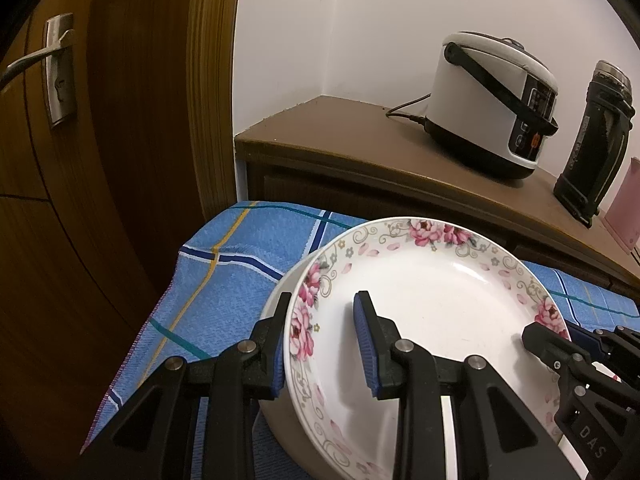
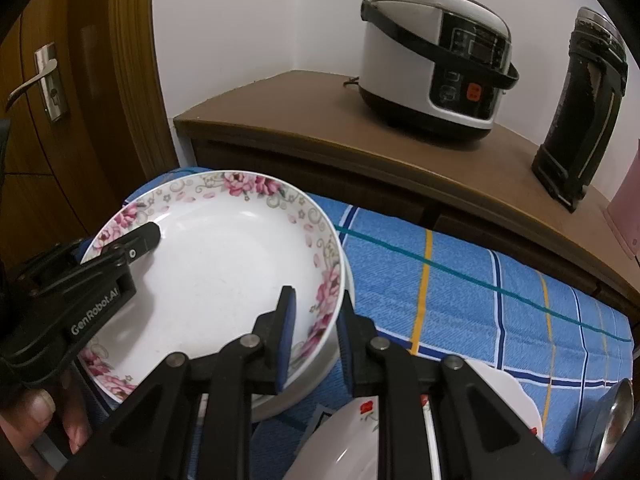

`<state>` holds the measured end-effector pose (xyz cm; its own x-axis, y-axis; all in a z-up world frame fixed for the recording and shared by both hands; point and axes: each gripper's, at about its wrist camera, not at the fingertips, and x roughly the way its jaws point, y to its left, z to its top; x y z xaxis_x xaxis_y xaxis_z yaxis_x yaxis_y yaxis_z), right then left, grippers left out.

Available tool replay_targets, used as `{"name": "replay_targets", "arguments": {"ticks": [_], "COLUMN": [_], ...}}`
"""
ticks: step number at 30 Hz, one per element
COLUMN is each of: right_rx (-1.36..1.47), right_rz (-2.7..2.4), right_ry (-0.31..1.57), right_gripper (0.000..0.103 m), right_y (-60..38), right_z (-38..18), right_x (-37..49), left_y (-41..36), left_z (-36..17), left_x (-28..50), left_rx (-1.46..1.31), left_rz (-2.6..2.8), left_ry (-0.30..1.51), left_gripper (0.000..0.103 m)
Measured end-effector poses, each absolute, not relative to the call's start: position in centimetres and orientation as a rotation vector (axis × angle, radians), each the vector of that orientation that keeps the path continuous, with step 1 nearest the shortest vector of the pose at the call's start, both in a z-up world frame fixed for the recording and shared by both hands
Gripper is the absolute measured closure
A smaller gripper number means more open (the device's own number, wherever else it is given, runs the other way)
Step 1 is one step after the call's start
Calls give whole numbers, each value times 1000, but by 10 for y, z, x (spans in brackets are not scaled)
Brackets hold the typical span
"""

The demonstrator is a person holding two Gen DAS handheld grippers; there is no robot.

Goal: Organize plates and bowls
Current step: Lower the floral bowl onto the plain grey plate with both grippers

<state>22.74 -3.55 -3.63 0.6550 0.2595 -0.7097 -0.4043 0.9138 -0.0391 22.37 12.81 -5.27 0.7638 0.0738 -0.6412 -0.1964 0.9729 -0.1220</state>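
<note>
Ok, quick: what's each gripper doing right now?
Left gripper: closed on the floral plate rim, at its left side.
Right gripper: closed on the same plate's right rim.

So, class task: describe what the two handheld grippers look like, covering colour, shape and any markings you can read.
Both are built alike: the left gripper and the right gripper have black plastic linkage arms joined by round silver pins, and slim jaws lined with ribbed blue pads. White lettering on the left gripper's body reads "GenRobot.AI". The right one carries white letters "DAS". No cables show, and no sleeve is visible.

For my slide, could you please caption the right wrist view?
Both grippers clamp a floral plate's opposite rims over a checked cloth.
</note>
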Motion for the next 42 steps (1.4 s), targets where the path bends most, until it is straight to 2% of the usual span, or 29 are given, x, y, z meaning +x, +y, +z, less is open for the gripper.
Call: {"name": "replay_targets", "arguments": {"ticks": [42], "right_rx": [-387], "right_rz": [321], "right_ry": [819], "right_gripper": [82], "right_y": [-12], "right_z": [-41], "right_x": [238], "left_y": [134], "left_z": [-66], "left_x": [236], "left_rx": [-224], "left_rz": [121], "left_ry": [798], "left_gripper": [69]}}
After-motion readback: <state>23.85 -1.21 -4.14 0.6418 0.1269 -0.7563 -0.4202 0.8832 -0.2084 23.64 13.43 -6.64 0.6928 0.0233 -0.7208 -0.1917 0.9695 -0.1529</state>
